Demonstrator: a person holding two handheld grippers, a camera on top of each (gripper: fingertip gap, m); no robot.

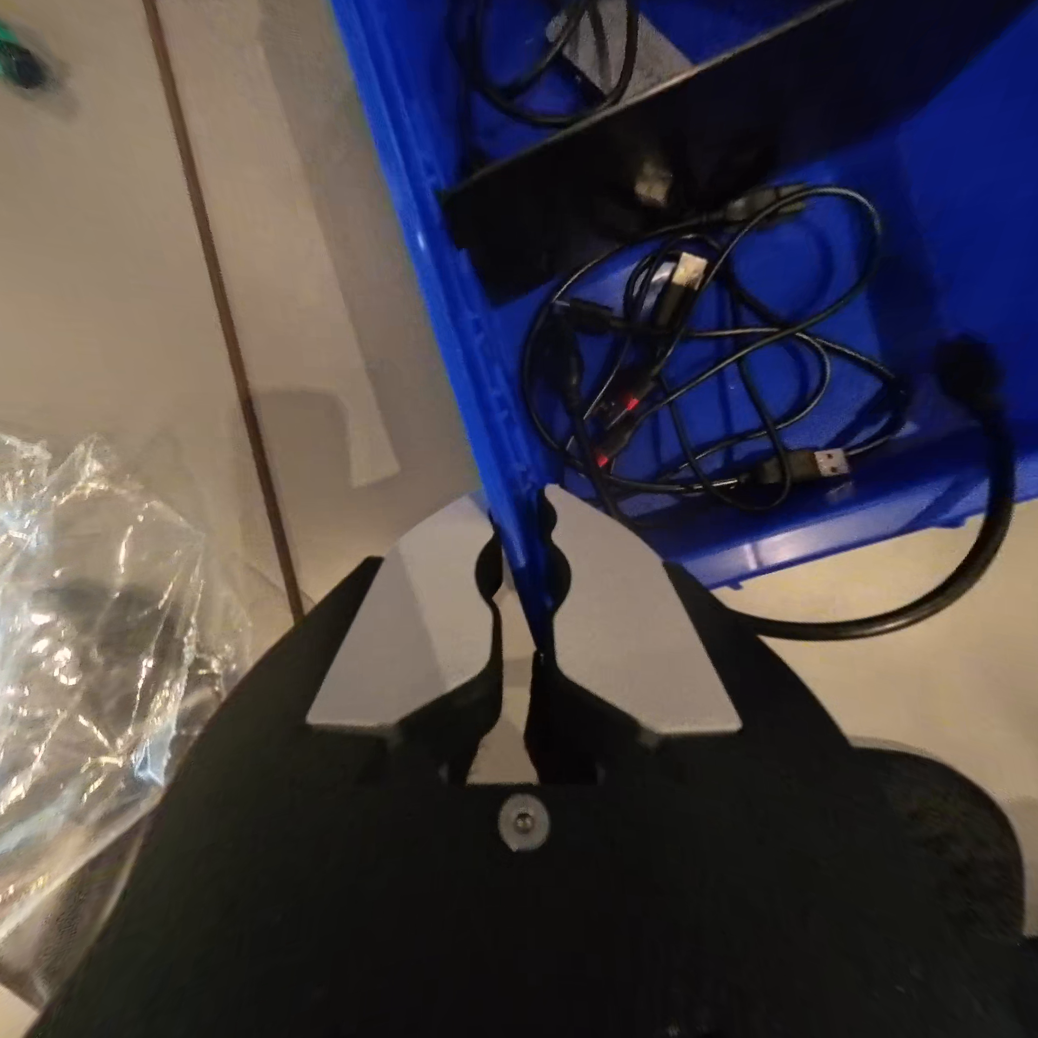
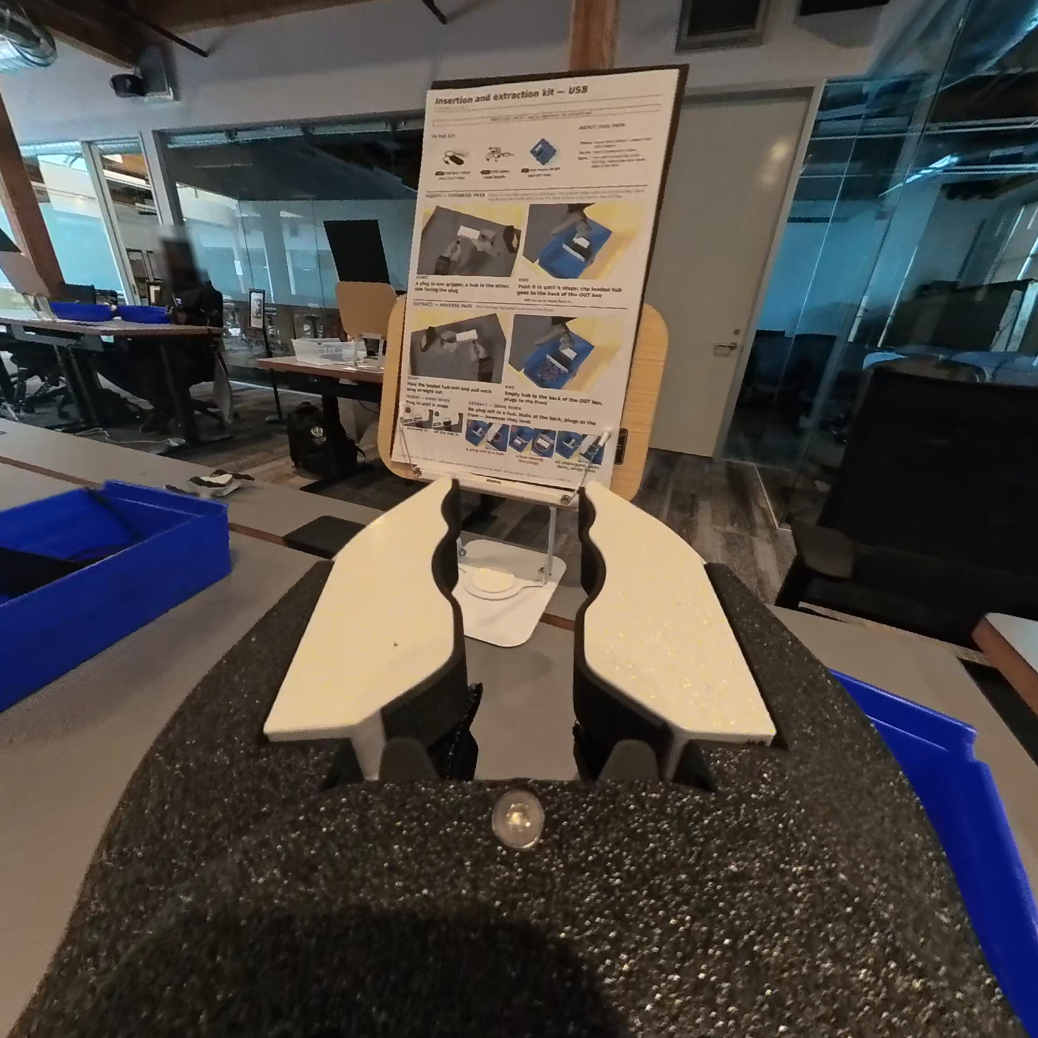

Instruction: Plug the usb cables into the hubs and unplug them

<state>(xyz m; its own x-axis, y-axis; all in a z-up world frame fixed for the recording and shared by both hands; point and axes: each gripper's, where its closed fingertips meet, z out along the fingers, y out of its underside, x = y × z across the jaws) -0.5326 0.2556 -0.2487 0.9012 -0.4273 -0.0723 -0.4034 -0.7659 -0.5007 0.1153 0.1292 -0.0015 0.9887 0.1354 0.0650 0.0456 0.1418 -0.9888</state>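
The left gripper (image 1: 522,539) pinches the blue bin's wall (image 1: 477,393); loose usb cables (image 1: 702,382) fill the bin at frame centre-right. The right gripper (image 2: 518,561) gapes empty before an instruction sheet (image 2: 539,269). No plugging appears begun.

— Where am I working?
— An open-plan office: I see glass partition walls (image 2: 292,224), rows of desks (image 2: 129,331) with office chairs (image 2: 185,387), and a grey door (image 2: 724,269).
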